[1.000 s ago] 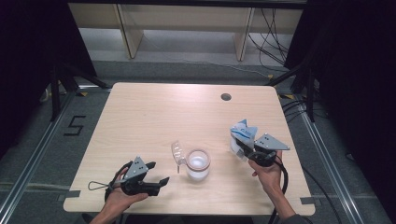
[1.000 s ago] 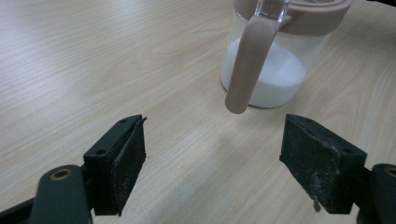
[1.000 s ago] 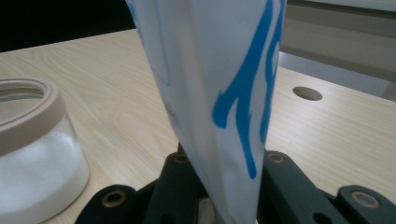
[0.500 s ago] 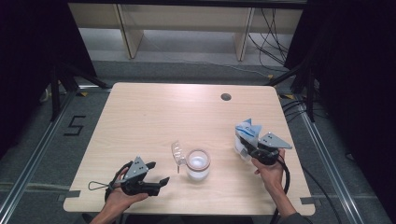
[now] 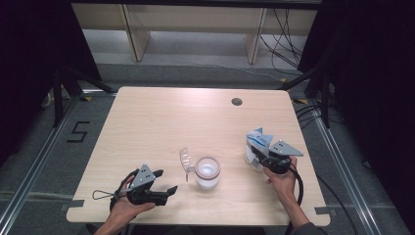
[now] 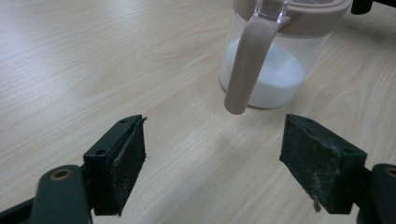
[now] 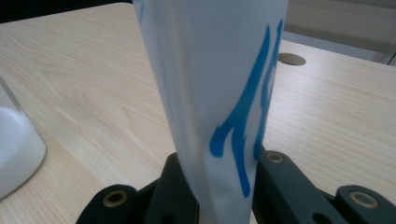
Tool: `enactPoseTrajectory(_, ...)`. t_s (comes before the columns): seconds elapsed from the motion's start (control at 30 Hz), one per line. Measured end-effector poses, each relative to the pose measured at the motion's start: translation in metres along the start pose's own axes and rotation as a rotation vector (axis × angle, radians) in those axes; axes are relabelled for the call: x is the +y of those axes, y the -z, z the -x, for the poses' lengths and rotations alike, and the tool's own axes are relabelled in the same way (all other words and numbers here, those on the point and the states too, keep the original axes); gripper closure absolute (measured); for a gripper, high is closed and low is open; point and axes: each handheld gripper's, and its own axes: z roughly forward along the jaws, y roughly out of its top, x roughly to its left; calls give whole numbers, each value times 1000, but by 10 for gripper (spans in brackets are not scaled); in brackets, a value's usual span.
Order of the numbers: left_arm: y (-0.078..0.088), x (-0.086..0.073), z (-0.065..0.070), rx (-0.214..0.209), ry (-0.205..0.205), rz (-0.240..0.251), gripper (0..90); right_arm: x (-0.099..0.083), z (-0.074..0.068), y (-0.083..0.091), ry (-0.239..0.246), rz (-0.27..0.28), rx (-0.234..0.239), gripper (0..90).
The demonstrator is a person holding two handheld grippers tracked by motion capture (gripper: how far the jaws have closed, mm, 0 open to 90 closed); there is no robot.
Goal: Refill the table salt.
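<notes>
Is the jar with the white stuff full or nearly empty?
Nearly empty. In the left gripper view the jar holds white powder only near its bottom, and the clear wall above it shows nothing inside.

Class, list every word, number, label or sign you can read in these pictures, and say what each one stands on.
"5": black mark on the floor left of the table.
Blue print on the white bag clamped in the right gripper: large strokes, cropped too close to read as letters; in the high view too small to read.
Jar of white powder: no lettering seen.
</notes>
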Motion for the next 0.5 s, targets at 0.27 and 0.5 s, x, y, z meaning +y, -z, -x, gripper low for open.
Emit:
enactPoseTrajectory(0.27, 0, 0, 1, -1, 4, 2, 217, 0, 3, -1, 27, 7, -4, 831)
enactPoseTrajectory(0.5, 0, 0, 0, -4, 1, 3, 217, 0, 1, 0, 28, 0, -3, 783)
